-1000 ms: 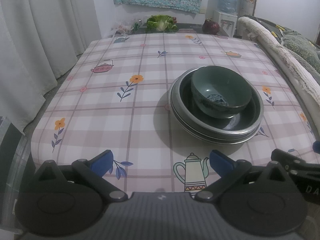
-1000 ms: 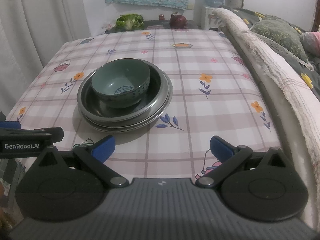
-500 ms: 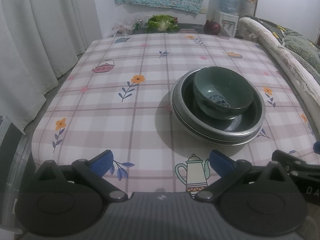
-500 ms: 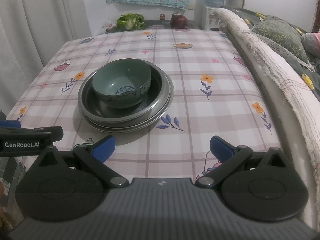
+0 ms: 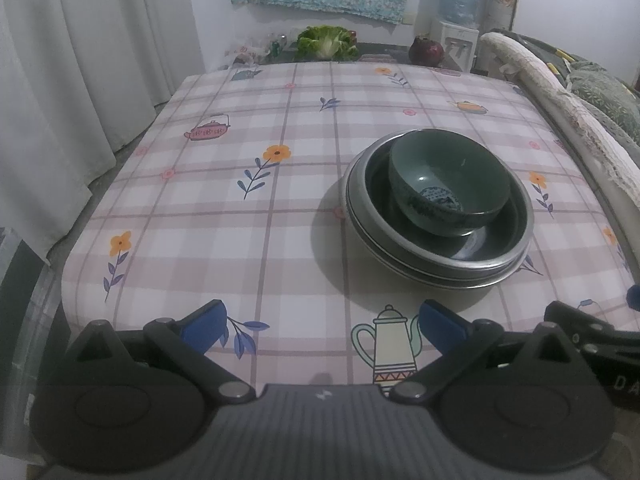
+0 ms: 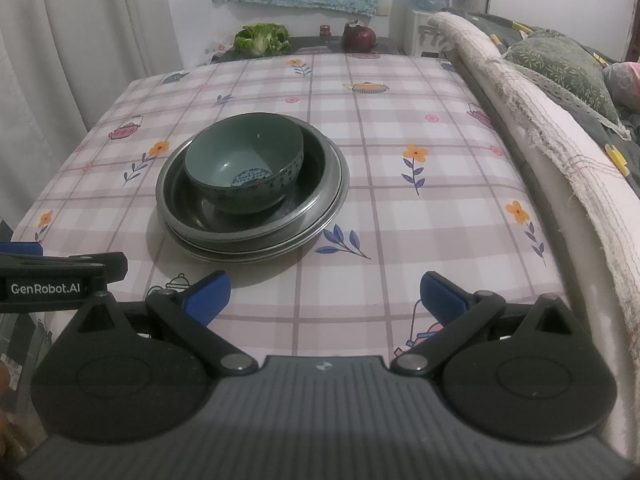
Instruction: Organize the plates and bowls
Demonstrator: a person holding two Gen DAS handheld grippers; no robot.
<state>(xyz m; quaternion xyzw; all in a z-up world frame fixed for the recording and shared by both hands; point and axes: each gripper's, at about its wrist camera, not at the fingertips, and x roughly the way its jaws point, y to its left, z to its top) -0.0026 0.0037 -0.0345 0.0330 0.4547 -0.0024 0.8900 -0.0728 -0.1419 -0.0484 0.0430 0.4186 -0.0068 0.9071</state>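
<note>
A green bowl [image 5: 448,184] sits inside a stack of metal plates [image 5: 440,256] on the tabletop [image 5: 240,220], which has a checked cloth with flowers and teapots. The stack is toward the near end of the tabletop, a bit right of the left tool [image 5: 322,320] and a bit left of the right tool [image 6: 324,292]. Both tools are at the near edge, spread wide, with nothing between their blue tips. Neither one touches the bowl or plates. A leafy green vegetable [image 6: 262,38] lies past the far end.
</note>
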